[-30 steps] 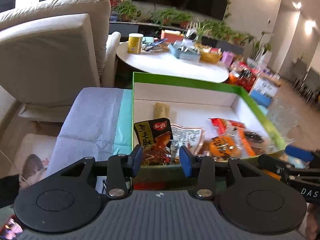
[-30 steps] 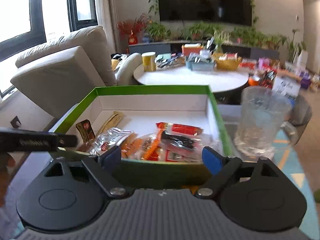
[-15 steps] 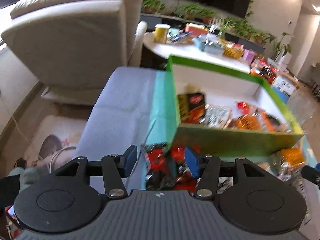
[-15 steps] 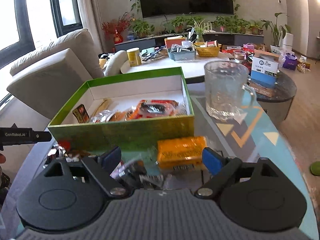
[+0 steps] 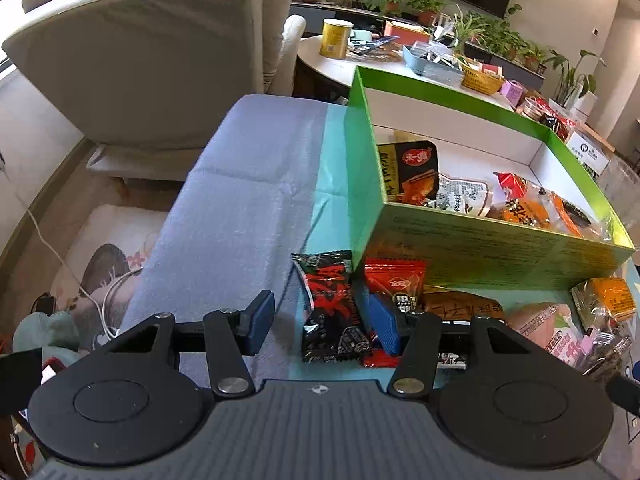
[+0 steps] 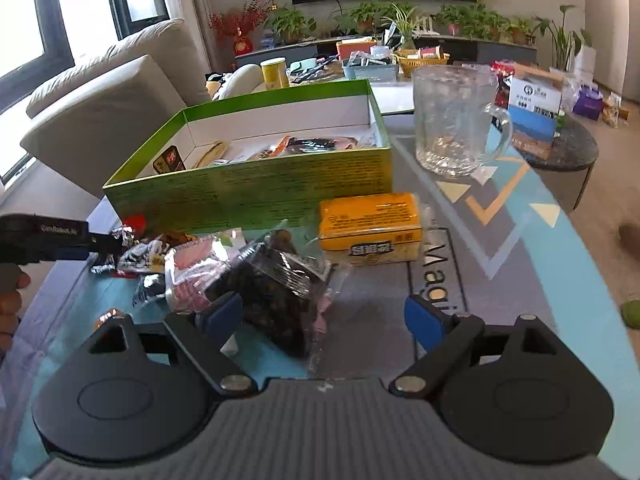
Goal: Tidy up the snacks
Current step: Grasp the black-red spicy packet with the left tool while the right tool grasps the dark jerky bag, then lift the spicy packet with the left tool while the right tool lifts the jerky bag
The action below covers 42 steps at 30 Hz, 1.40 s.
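A green box [image 5: 480, 248] [image 6: 256, 196] with a white inside holds several snack packets. Loose snacks lie on the table in front of it. My left gripper [image 5: 320, 326] is open, low over a black-and-red packet [image 5: 330, 312] that lies between its fingers; a red packet [image 5: 394, 284] lies beside the right finger. My right gripper [image 6: 326, 316] is open and empty, with a clear pack of dark snacks [image 6: 280, 284] just inside its left finger. A yellow pack [image 6: 370, 224] lies ahead of it. The left gripper also shows in the right wrist view [image 6: 60, 238] at the left edge.
A glass mug [image 6: 456, 120] stands right of the box. A pink pack [image 5: 548, 328] and an orange pack [image 5: 608, 300] lie at the right. A beige sofa [image 5: 160, 52] stands to the left. A white round table [image 5: 340, 66] with clutter is behind the box.
Both grippers have drawn back from over the box and dropped toward the loose snacks in front of it. The left gripper has opened wider around the black-and-red packet.
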Motion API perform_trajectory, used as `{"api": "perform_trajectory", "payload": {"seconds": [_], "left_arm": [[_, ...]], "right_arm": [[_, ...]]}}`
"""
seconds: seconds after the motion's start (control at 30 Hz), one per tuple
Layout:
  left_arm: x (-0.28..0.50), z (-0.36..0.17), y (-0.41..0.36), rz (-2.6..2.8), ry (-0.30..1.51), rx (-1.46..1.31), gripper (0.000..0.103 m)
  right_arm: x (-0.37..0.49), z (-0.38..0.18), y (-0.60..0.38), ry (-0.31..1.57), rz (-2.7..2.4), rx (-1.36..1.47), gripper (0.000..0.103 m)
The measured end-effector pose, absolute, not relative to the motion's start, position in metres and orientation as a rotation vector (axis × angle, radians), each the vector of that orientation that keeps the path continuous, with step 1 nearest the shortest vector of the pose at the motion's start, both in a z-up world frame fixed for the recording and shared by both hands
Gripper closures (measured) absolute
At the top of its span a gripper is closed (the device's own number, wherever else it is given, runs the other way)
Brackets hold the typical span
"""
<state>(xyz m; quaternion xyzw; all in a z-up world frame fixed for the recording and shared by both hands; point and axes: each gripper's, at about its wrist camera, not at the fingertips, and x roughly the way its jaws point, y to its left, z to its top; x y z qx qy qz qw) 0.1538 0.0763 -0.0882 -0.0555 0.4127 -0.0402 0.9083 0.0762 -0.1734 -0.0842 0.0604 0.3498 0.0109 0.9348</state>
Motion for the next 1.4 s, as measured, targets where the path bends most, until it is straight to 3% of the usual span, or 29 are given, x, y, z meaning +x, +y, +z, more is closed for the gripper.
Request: {"api": "perform_trajectory", "payload": {"seconds": [0.3,0.53,0.73,0.8,1.4], "left_arm": [[0.162,-0.094,0.069,-0.062,0.812,-0.049,0.053],[0.157,-0.099,0.064,-0.086,0.77,0.035,0.056],[0.153,-0.099,0.065,-0.125,0.759,0.056,0.074],[0.151,-0.098,0.064,-0.127,0.764,0.055,0.076],[0.093,-0.09,0.066,-0.212,0.831,0.015,0.078]], "right_arm": [[0.1,-0.093,-0.162,0.771,-0.012,0.329,0.023],[0.109,-0.097,-0.154,0.777,-0.059,0.312,0.023],[0.096,-0.097,-0.16,0.742,-0.095,0.362,0.024],[0.09,-0.097,-0.164,0.739,-0.09,0.387,0.037],[0.056,-0.094,-0.179,0.749,-0.084,0.289,0.04]]}}
